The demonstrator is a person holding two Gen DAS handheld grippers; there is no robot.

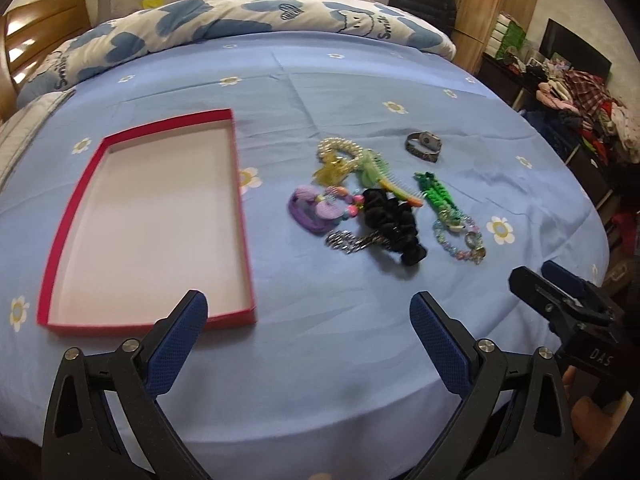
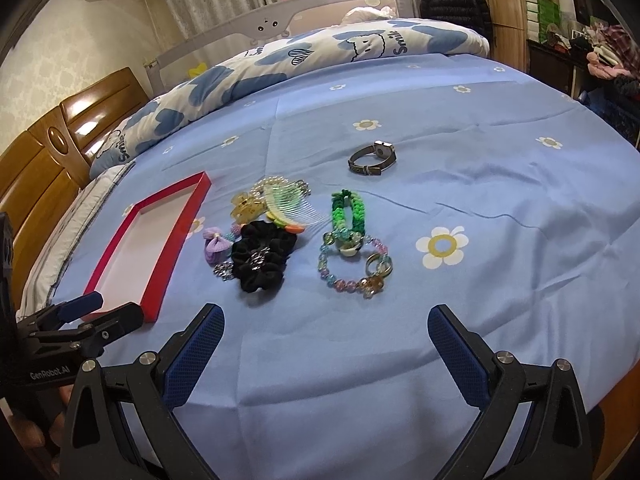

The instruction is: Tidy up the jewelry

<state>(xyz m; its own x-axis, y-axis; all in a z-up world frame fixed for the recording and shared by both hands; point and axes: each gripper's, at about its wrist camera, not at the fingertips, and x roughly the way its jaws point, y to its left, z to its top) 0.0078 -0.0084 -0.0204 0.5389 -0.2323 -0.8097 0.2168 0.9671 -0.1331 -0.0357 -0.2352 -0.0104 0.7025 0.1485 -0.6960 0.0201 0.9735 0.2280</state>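
Note:
A shallow red box [image 1: 80,184] with a white inside lies empty on the blue bedsheet; it also shows in the right wrist view [image 2: 168,240]. To its right lies a pile: black scrunchie [image 1: 394,220] [image 2: 262,258], pearl bracelet [image 1: 340,146], yellow claw clip [image 2: 246,208], green comb [image 2: 290,200], purple bow tie [image 1: 308,210] [image 2: 216,248], green braided band [image 1: 436,196] [image 2: 346,210], pastel bead bracelet [image 1: 460,236] [image 2: 352,264]. A watch [image 1: 424,146] [image 2: 372,158] lies apart, farther back. My left gripper [image 1: 308,328] and right gripper [image 2: 326,336] hover open and empty above the near sheet.
A folded blue-and-white quilt [image 1: 240,20] lies across the far side of the bed. A wooden headboard [image 2: 48,152] is at the left. A wardrobe [image 1: 492,4] and a cluttered dresser [image 1: 572,92] stand to the right of the bed.

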